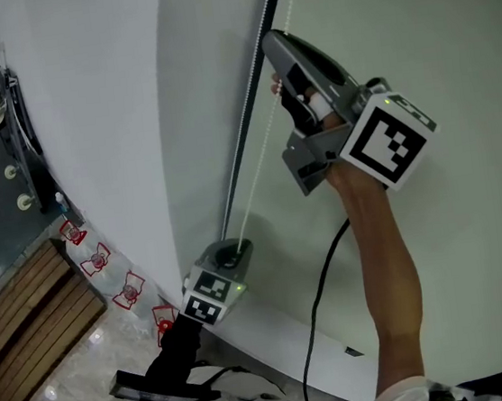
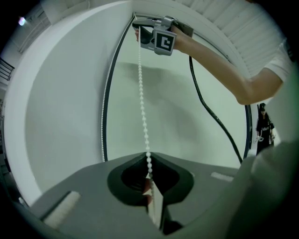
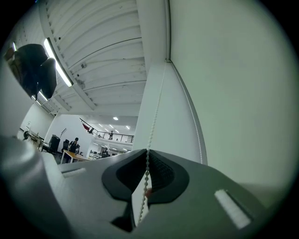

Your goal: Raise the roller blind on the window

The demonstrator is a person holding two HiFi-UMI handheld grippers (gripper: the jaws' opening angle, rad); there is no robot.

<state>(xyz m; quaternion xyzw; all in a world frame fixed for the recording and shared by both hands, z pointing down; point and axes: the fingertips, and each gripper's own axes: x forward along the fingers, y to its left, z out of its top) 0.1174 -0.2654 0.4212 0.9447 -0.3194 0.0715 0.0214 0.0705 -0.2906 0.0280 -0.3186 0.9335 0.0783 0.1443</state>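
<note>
- Head view: the person's right arm [image 1: 381,261] reaches up. It holds the right gripper [image 1: 272,45] high by the left edge of the roller blind [image 1: 431,37].
- In the right gripper view, the jaws are pressed together on the white bead chain [image 3: 150,135]. The chain goes on up past them, beside the blind.
- A black cable [image 1: 322,295] hangs down from this gripper in front of the blind.
- The bead chain runs in a straight line from the right gripper down to the left gripper [image 1: 232,254].
- The left gripper is low, near the bottom left corner of the blind.
- In the left gripper view, its jaws are together too, clamped on the same chain.
- The blind is pale green and hangs down over the window. A thin dark strip [image 1: 249,113] runs along its left edge, just beside the chain.
- Left of the strip is a plain white wall [image 1: 114,121].
- Far below, at the bottom left, wooden boards [image 1: 30,322] lie on the shiny floor [image 1: 83,388].
</note>
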